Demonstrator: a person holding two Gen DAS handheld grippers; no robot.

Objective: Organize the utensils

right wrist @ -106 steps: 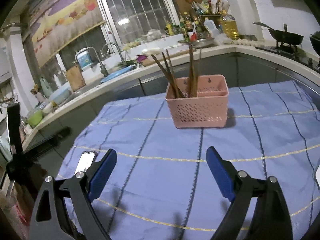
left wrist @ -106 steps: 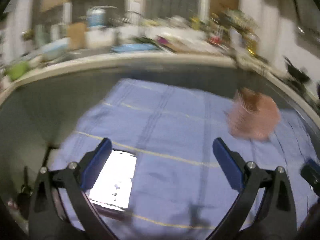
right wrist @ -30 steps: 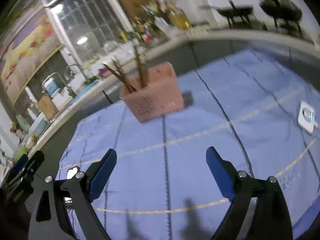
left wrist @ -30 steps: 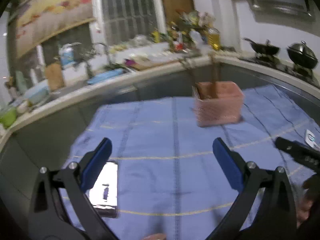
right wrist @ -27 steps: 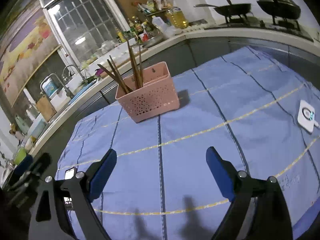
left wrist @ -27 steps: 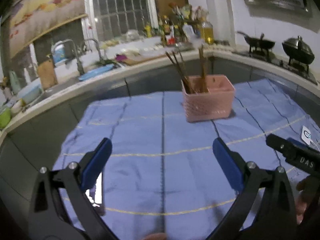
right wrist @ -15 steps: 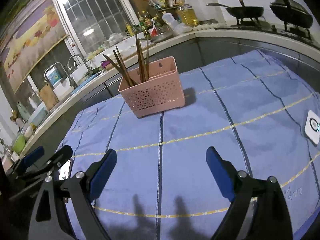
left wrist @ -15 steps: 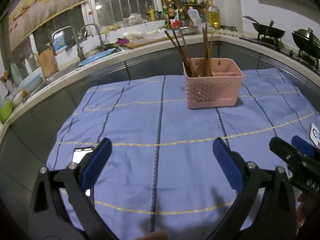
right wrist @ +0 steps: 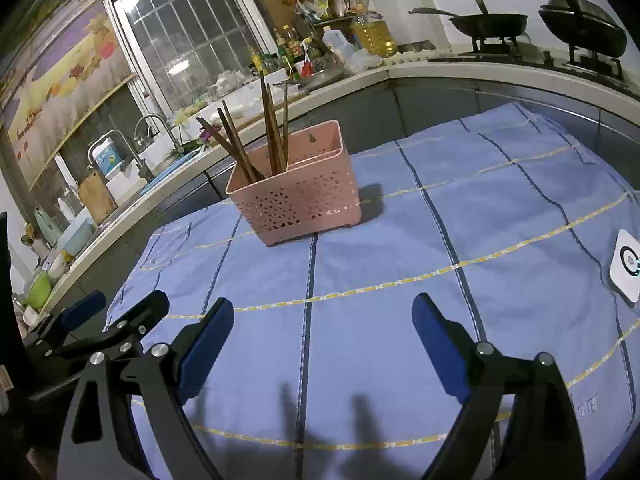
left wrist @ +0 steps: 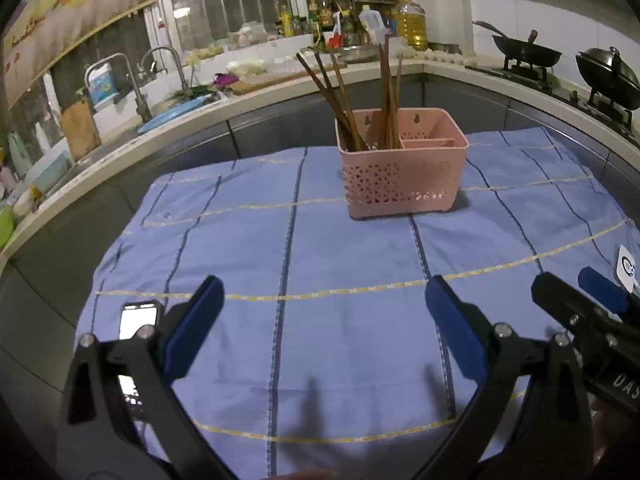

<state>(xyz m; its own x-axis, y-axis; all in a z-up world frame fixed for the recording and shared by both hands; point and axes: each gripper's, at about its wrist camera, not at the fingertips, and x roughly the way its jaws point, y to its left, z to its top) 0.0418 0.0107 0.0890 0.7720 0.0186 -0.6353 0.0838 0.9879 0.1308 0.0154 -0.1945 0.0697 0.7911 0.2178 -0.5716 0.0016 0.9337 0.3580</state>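
My left claw (left wrist: 322, 320) and right claw (right wrist: 322, 340) both gape wide, gripping nothing, over bare blue cloth (left wrist: 352, 264). The pink basket (left wrist: 402, 172) of chopsticks (left wrist: 384, 92) stands well ahead; a phone (left wrist: 138, 316) lies near the surface's left edge.

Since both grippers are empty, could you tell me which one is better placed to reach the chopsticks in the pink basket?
Probably the left gripper: the chopsticks fill the pink basket's left compartment, on its side. The right gripper, equally open, sits no nearer.
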